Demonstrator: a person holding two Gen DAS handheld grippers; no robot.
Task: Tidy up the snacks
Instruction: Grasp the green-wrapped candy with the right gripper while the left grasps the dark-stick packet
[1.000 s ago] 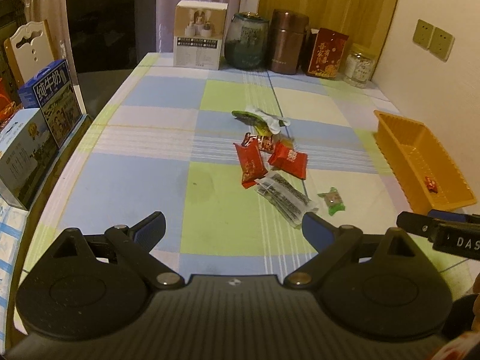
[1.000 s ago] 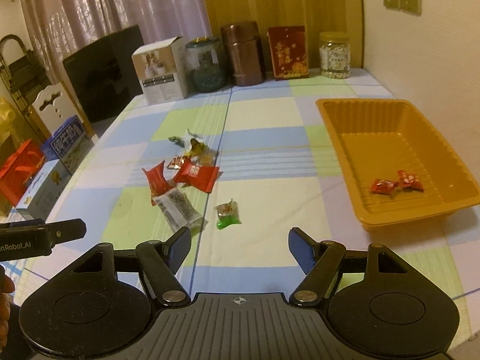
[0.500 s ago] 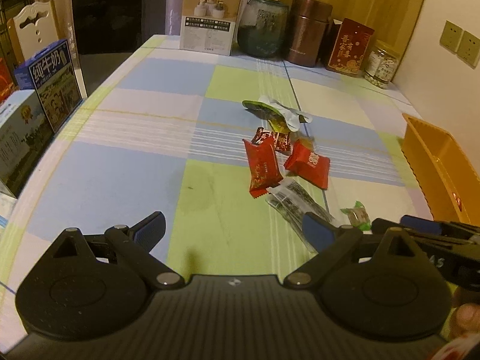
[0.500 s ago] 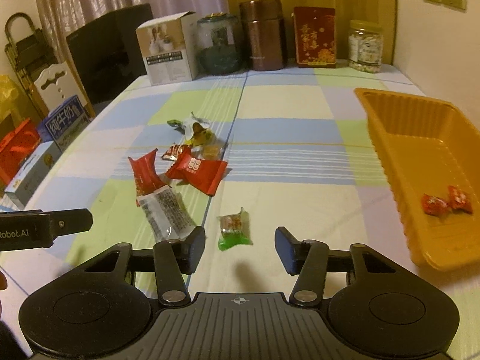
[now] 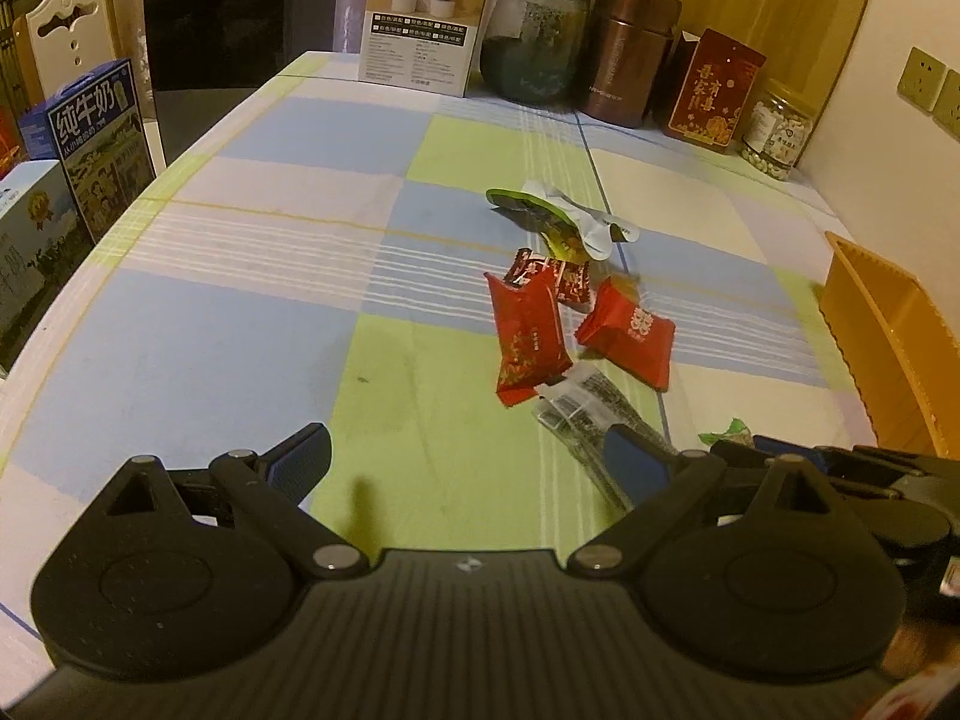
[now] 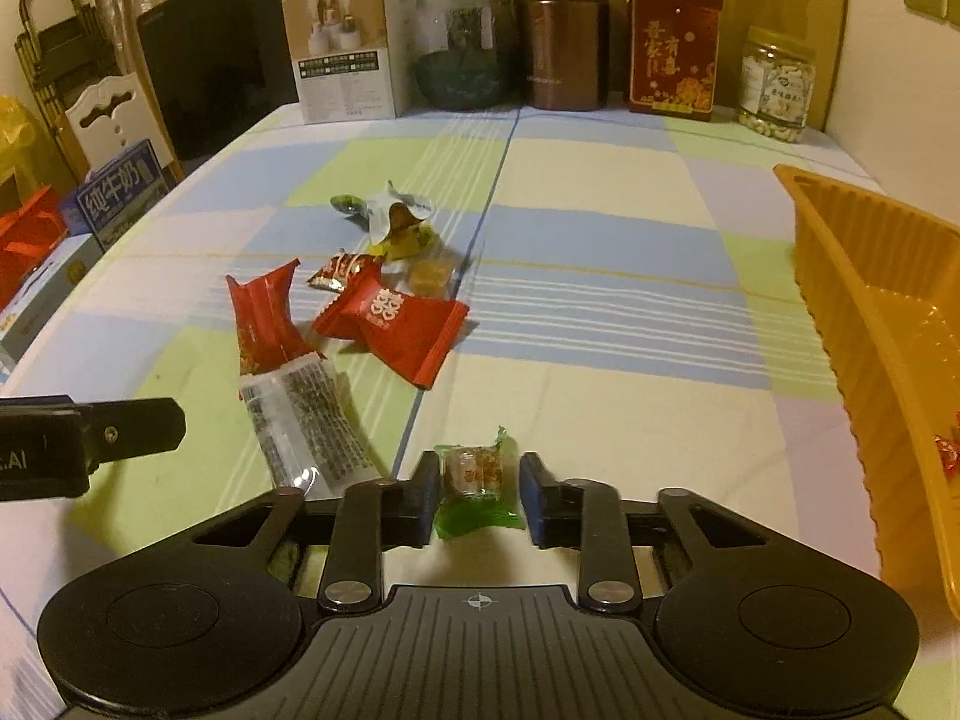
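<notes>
Snacks lie mid-table: a green-wrapped candy (image 6: 477, 489), a clear seaweed packet (image 6: 309, 423), two red packets (image 6: 393, 318) (image 6: 264, 318), small candies and a green-white wrapper (image 6: 396, 219). My right gripper (image 6: 478, 495) is low over the table, jaws narrowed around the green candy with small gaps on both sides. My left gripper (image 5: 468, 459) is open and empty, near the seaweed packet (image 5: 585, 414). The orange tray (image 6: 870, 312) at the right holds red candies (image 6: 948, 456).
A white box (image 6: 348, 57), glass jar (image 6: 459, 48), brown canister (image 6: 561, 33), red packet (image 6: 672, 51) and nut jar (image 6: 774, 90) line the far edge. Milk cartons (image 5: 99, 132) stand off the left side. A wall lies behind the tray.
Both grippers moved forward and lower toward the snacks. My right gripper's jaws narrowed from wide open and now bracket the green candy.
</notes>
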